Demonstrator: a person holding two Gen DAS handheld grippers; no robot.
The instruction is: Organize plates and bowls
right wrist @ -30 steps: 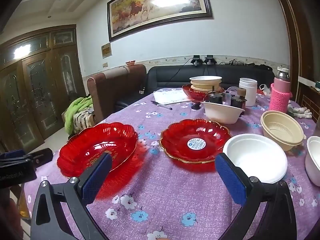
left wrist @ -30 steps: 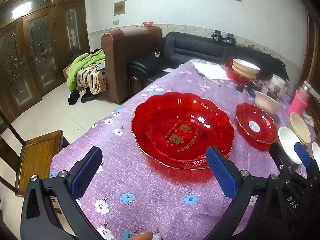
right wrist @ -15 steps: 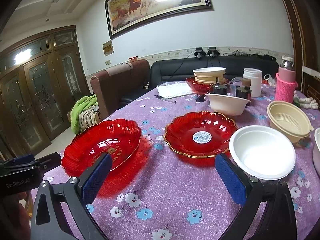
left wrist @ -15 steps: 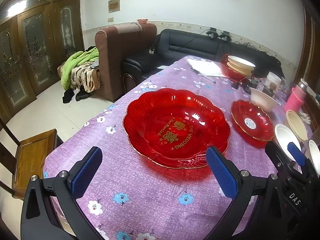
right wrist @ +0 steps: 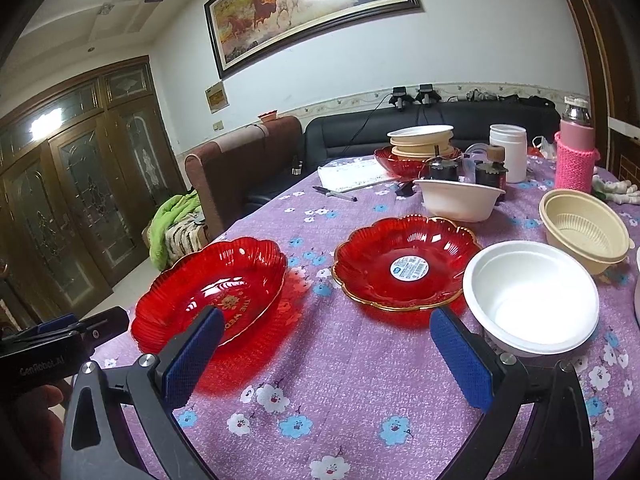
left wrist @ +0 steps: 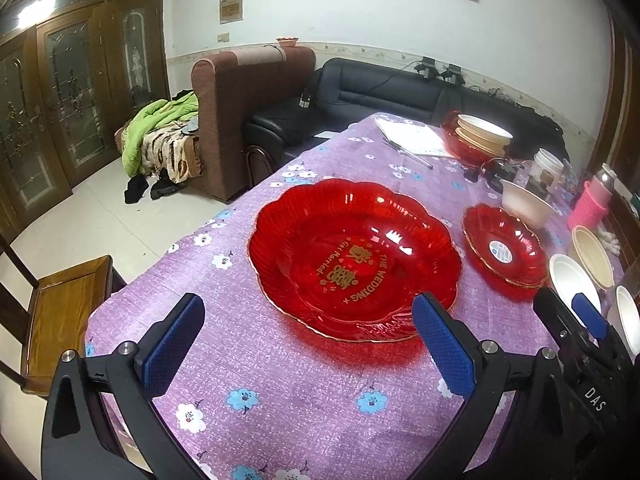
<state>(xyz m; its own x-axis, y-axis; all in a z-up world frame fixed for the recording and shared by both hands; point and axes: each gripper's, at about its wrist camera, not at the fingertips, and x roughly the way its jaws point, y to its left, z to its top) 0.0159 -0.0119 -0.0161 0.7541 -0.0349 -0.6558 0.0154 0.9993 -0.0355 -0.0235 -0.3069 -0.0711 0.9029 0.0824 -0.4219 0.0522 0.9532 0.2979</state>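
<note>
Dishes counted on the purple tablecloth (right wrist: 360, 360).
Three red plates (right wrist: 404, 264) and six bowls (right wrist: 532, 288) stood out; left gripper (left wrist: 312, 344) and right gripper (right wrist: 328, 356) both gaped empty.

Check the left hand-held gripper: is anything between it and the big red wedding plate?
Nothing visible. The left hand-held gripper is open, with only bare purple tablecloth before the large red plate. The smaller red plate sits apart, to its right.
</note>
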